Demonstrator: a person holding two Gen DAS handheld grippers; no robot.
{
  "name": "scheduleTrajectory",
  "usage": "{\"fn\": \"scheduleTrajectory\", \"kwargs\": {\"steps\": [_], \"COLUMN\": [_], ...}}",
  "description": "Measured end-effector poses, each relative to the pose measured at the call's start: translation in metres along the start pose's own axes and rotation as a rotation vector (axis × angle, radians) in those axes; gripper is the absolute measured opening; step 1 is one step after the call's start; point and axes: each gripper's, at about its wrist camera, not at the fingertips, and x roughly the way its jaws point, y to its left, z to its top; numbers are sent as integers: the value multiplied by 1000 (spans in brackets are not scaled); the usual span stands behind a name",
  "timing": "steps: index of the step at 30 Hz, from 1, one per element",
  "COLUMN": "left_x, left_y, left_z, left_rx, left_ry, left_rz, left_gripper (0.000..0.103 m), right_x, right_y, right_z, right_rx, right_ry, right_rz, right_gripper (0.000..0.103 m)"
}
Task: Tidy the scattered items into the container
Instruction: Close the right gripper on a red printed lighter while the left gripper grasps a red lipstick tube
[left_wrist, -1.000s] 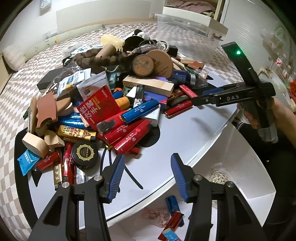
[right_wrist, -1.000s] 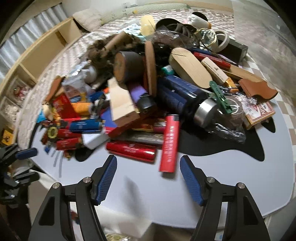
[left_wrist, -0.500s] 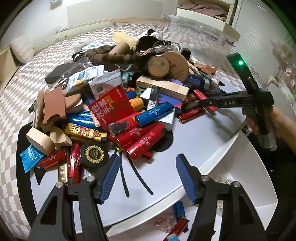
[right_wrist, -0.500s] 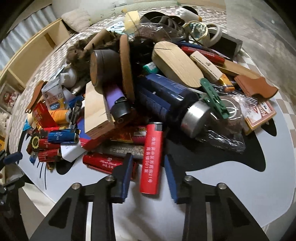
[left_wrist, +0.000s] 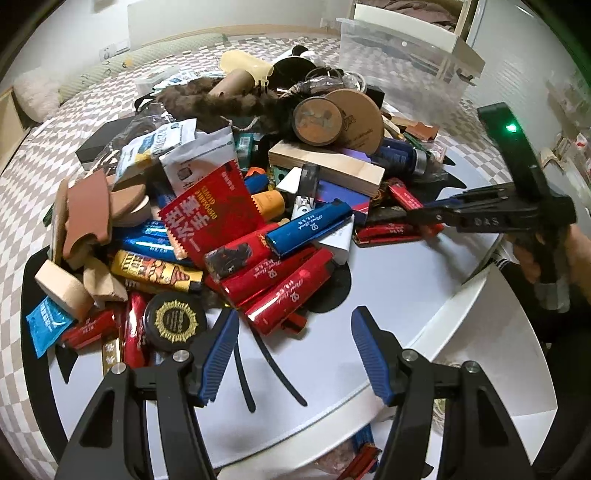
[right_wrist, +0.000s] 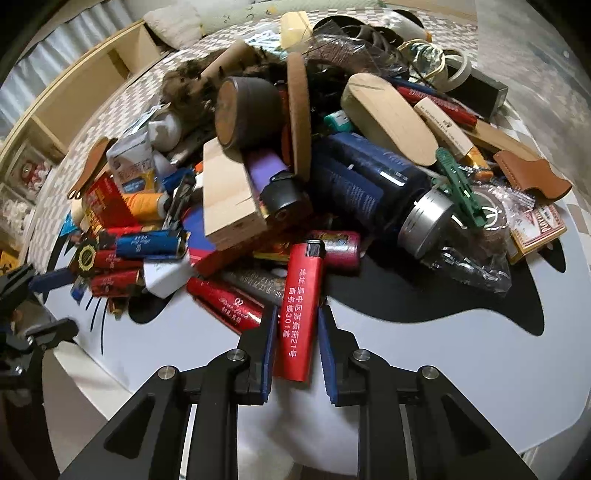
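1. My right gripper (right_wrist: 297, 345) is clamped on the red lighter (right_wrist: 301, 310); both blue pads touch its sides near the bottom end.
2. The lighter lies on the white table (right_wrist: 424, 354) at the near edge of the pile, its black cap end against the clutter.
3. My left gripper (left_wrist: 291, 354) is spread wide, holding nothing, above bare table in front of the red lighters (left_wrist: 288, 299).
4. The white container (left_wrist: 509, 369) sits below the table edge, on my right.
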Motion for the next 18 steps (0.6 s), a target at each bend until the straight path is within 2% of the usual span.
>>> {"fn": "scheduleTrajectory", "kwargs": {"steps": [4, 6, 8, 15, 18], "left_x": [14, 20, 25, 41, 47], "left_y": [3, -3, -9, -20, -20], "left_z": [10, 14, 17, 21, 20], "left_rx": [13, 50, 81, 142, 157], "left_ry": [15, 24, 34, 70, 84], "left_rz": [-1, 14, 21, 40, 58], "left_gripper": [63, 62, 56, 54, 40], "right_x": [1, 0, -1, 2, 1], "right_y": [3, 4, 4, 3, 6], "right_z": [-1, -2, -4, -3, -5], "right_rx": [-15, -21, -24, -13, -26], "right_ry": [22, 28, 35, 52, 57], "right_rz": [11, 16, 24, 50, 48], "right_gripper": [23, 23, 23, 23, 23]}}
